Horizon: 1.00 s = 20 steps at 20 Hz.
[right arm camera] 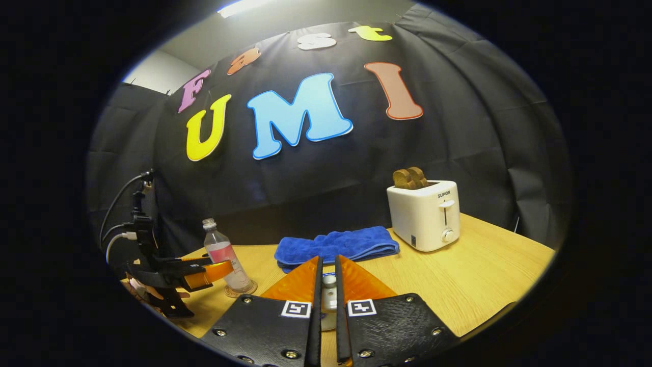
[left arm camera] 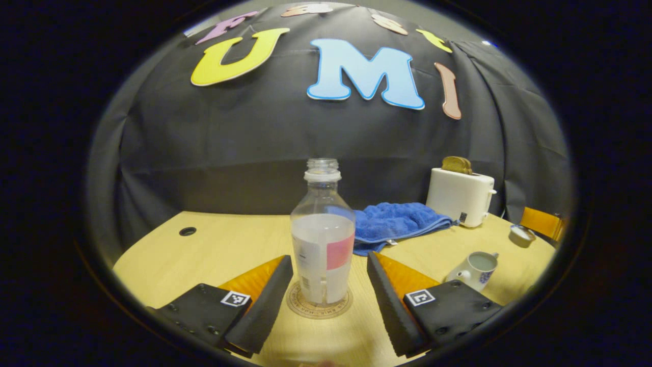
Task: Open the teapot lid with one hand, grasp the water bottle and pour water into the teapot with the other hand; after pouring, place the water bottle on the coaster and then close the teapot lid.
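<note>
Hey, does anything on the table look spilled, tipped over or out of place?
Nothing stands out. The uncapped water bottle stands upright on its coaster, inside the open left claw. The teapot sits upright and open, and no spill shows on the table.

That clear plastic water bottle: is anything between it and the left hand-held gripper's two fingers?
Nothing visible. The clear plastic water bottle stands upright on the round coaster, and the left hand-held gripper is open with one finger on each side of it, only bare light wooden table in the gaps.
</note>
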{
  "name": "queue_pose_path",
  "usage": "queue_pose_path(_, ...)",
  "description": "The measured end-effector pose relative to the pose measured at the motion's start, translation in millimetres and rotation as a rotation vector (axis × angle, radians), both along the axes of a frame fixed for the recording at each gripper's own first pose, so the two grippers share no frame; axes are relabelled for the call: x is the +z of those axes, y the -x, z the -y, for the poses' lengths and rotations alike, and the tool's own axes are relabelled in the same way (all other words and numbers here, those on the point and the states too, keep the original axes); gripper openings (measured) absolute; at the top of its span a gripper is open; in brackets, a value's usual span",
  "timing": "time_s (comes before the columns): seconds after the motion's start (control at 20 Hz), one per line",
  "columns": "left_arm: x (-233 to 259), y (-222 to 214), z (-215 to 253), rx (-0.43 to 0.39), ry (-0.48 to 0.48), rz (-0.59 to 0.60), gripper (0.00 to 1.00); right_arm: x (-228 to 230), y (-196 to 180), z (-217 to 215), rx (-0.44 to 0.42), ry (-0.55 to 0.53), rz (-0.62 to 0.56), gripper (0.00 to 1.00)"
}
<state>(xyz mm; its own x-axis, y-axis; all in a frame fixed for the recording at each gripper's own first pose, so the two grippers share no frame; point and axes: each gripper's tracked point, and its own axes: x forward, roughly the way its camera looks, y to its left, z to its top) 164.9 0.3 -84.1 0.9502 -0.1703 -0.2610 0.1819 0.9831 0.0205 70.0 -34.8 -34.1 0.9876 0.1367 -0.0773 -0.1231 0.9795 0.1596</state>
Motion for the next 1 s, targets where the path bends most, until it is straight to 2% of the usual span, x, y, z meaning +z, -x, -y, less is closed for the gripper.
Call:
queue_pose_path(0.05, 2.9, 6.7, 1.1, -0.002, 0.008, 0.003, 0.98, -2.0, -2.2, -3.0, 0.006, 0.006, -0.006, 0.12)
queue_pose_path(0.1, 5.7, 13.9, 2.4, -0.003, 0.022, 0.002, 0.98, -4.7, -5.4, -3.9, 0.008, 0.012, -0.011, 0.16)
queue_pose_path(0.15, 8.0, 21.2, 3.0, -0.006, 0.035, -0.002, 0.98, -6.2, -8.6, -5.8, 0.011, 0.016, -0.016, 0.12)
queue_pose_path(0.4, 19.8, 51.0, -5.1, 0.005, 0.071, 0.014, 0.98, -20.8, -21.3, -19.0, 0.029, 0.036, -0.056, 0.12)
queue_pose_path(0.7, 46.7, 71.5, -33.8, 0.101, 0.061, 0.111, 0.97, -30.0, -32.4, -31.1, 0.034, 0.086, -0.067, 0.12)
queue_pose_path(1.0, 56.6, 80.6, -41.9, 0.158, 0.119, 0.157, 0.97, -41.1, -37.8, -31.7, 0.029, 0.108, -0.091, 0.12)
